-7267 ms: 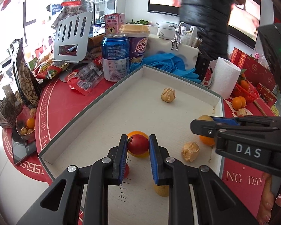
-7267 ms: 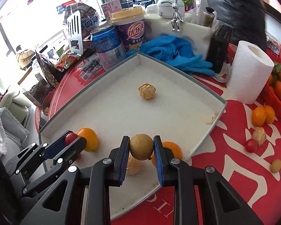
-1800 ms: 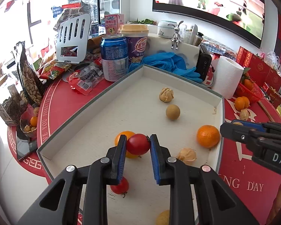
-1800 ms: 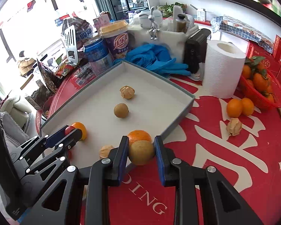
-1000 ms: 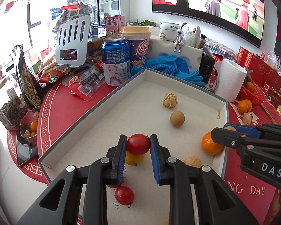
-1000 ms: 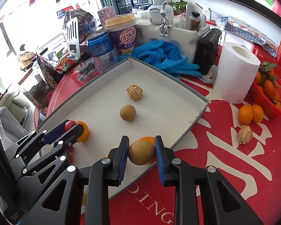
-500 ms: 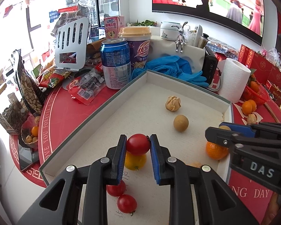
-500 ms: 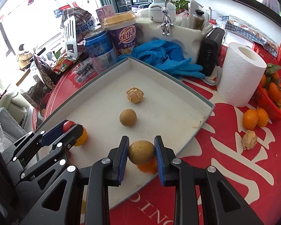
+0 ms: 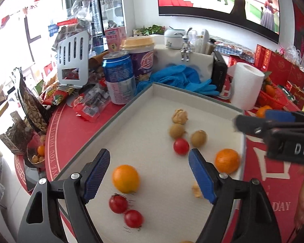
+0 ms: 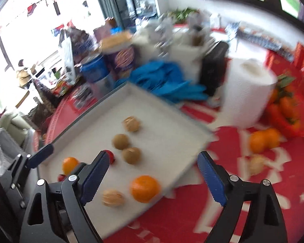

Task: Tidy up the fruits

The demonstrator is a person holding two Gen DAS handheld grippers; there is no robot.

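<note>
Now cherry tomato [image 9: 181,146] sits loose mid-tray beside two brown longans [image 9: 198,138] | white tray [image 9: 135,109] on red table | left gripper [image 9: 150,174] gaping wide, empty | right gripper [image 10: 152,179] spread wide too, empty, over tray's near edge.

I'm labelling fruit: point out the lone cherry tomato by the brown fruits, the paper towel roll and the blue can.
cherry tomato [image 9: 181,146], left wrist view, its middle.
paper towel roll [image 9: 246,87], left wrist view, its side.
blue can [image 9: 119,79], left wrist view, its label.
</note>
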